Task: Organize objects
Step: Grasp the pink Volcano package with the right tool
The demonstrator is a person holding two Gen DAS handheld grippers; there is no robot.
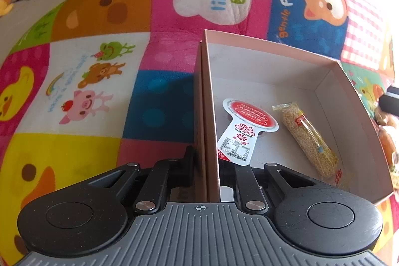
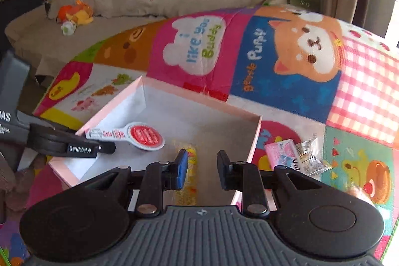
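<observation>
A shallow pink box [image 1: 274, 41] lies on a colourful cartoon mat [image 1: 82, 81]. My left gripper [image 1: 208, 161] is shut on the box's left wall, one finger on each side. Inside the box lie a white spoon-shaped packet with a red round top [image 1: 245, 127] and a yellow grain bar in clear wrap [image 1: 309, 138]. In the right wrist view the box [image 2: 254, 141] is below my right gripper [image 2: 202, 167], which is open and empty above the grain bar [image 2: 190, 166]. The packet [image 2: 139, 135] and the left gripper [image 2: 104, 147] show at the left.
A pink sachet [image 2: 280, 150] and a clear printed wrapper [image 2: 310, 156] lie on the mat [image 2: 361, 96] just right of the box. A beige sofa [image 2: 139, 4] with clothes and a plush toy [image 2: 74, 14] stands behind.
</observation>
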